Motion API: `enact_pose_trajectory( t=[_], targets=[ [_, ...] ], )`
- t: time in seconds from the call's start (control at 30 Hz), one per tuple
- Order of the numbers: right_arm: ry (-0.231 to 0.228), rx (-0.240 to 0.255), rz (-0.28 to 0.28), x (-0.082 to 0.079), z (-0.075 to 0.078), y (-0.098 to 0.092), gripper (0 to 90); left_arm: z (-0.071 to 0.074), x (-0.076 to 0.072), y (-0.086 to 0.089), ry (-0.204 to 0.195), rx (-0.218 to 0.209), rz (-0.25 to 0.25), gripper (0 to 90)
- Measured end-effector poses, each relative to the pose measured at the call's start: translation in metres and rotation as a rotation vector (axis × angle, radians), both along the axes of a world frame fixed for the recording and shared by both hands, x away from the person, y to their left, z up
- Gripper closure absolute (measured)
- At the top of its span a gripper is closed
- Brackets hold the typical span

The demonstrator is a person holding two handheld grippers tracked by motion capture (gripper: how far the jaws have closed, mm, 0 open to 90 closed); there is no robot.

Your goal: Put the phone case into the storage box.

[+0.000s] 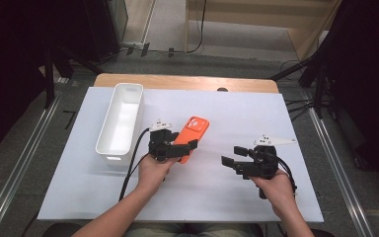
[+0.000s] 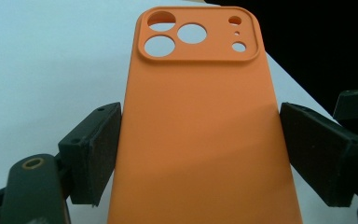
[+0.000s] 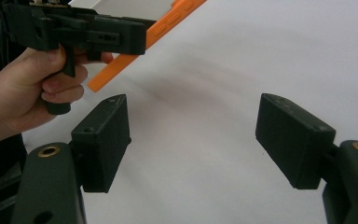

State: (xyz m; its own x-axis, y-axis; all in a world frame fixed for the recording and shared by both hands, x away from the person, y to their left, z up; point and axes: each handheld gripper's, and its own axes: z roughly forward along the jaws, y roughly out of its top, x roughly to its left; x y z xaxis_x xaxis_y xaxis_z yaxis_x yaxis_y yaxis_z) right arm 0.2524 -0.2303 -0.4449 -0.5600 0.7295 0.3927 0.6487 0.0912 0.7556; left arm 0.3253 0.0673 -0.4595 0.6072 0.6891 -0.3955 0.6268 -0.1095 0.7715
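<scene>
Orange phone case (image 2: 200,130), white bin (image 1: 121,123), black grippers, white tabletop (image 1: 237,192)

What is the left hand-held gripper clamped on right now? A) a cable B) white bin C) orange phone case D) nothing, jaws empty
C: in the left gripper view the orange phone case sits between the pads of the left hand-held gripper, both pressing its long edges, lifted beside the white bin.
</scene>
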Motion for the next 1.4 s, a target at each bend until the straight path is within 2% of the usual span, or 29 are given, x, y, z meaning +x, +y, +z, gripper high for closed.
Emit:
enact_pose_trajectory(
  t=[0.17,0.23,0.57,0.73,0.9,1.13,1.4],
  targets=[
    [-0.013,-0.003,0.0,0.007,0.004,0.006,24.6,-0.002,-0.003,0.0,-0.026,0.002,0.02,15.6],
    [-0.014,0.011,-0.007,0.01,0.006,0.007,24.6,-0.003,-0.004,0.001,-0.033,0.002,0.026,15.6],
    [0.012,0.043,-0.056,0.024,0.014,0.011,24.7,-0.008,-0.01,-0.001,-0.055,0.003,0.05,15.6],
    [0.006,0.057,-0.076,0.033,0.014,0.016,24.7,-0.01,-0.015,-0.005,-0.076,0.009,0.053,15.6],
    [0.019,0.062,-0.087,0.04,0.014,0.021,24.9,-0.011,-0.017,-0.007,-0.088,0.014,0.057,15.6],
    [0.01,0.062,-0.099,0.047,0.016,0.025,24.9,-0.012,-0.017,-0.007,-0.097,0.01,0.062,15.6],
    [0.023,0.064,-0.103,0.057,0.013,0.033,25.0,-0.012,-0.018,-0.008,-0.104,0.02,0.061,15.6]
  ],
)
